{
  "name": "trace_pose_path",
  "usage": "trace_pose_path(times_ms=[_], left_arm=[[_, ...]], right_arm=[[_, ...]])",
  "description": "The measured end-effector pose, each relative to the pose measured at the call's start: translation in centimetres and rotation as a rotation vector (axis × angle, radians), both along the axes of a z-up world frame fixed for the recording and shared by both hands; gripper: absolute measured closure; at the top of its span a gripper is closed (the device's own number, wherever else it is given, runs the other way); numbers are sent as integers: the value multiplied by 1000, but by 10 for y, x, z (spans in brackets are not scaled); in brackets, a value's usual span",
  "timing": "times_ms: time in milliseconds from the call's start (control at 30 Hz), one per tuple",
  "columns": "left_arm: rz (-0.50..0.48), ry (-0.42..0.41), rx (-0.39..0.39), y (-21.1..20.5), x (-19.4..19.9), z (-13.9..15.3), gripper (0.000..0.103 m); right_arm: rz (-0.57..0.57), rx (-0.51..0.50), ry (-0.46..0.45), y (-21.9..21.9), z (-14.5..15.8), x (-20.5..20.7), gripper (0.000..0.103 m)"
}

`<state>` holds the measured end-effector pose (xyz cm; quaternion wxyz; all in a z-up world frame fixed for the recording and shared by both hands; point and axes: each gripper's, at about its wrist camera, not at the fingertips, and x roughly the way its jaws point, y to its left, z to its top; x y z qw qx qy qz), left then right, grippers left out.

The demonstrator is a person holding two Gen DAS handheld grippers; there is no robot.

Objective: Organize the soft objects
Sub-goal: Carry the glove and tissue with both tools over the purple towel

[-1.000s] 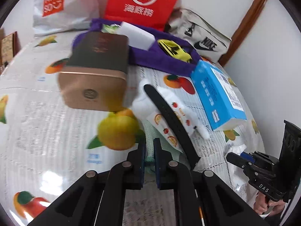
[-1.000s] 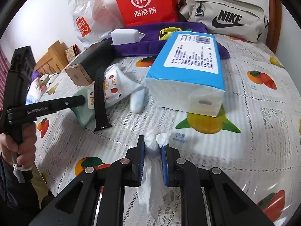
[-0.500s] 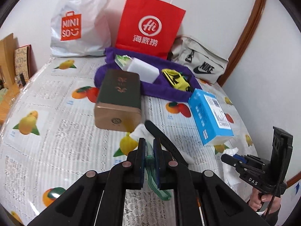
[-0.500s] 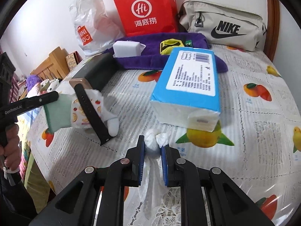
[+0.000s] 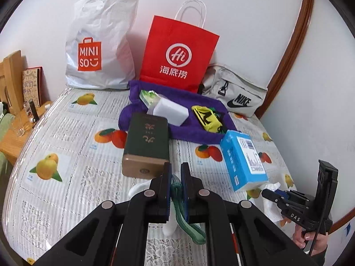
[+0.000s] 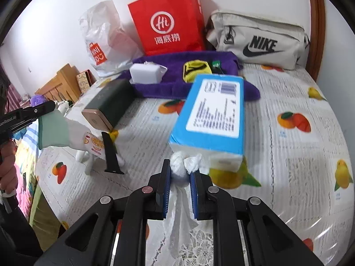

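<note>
**Both claws hold soft things up over the bed.**

The left claw (image 5: 176,177) is squeezed narrow on the green cuff of a white fruit-print sock (image 6: 88,140); in the right view the sock hangs at the left of the frame, with a black strap (image 6: 110,153) dangling on it. The right claw (image 6: 180,173) is pinched on a crumpled white tissue (image 6: 180,166) at the bottom middle. The purple fuzzy towel (image 5: 186,102) lies in the middle of the left view and already holds a yellow sock (image 5: 207,118) and a white packet (image 5: 170,112), so I think it is the drop spot. To do it well, keep both grips tight, carry the sock high over the dark green box (image 5: 147,141) and the blue tissue pack (image 5: 243,159), then let go low on a bare purple patch.
</note>
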<state>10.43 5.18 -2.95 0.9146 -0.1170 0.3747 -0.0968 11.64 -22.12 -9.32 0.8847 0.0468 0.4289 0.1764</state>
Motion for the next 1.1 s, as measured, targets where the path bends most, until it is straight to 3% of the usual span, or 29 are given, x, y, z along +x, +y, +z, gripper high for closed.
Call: trace_pose_path(times_ms=[667,1100], left_arm=[[8,-76,-20,7,16,43,95],[20,-137,-7,6,42,77,95]], right_arm=[[21,-6,-54,0,38,18,87],[54,-18,-97,8,64,58,87]])
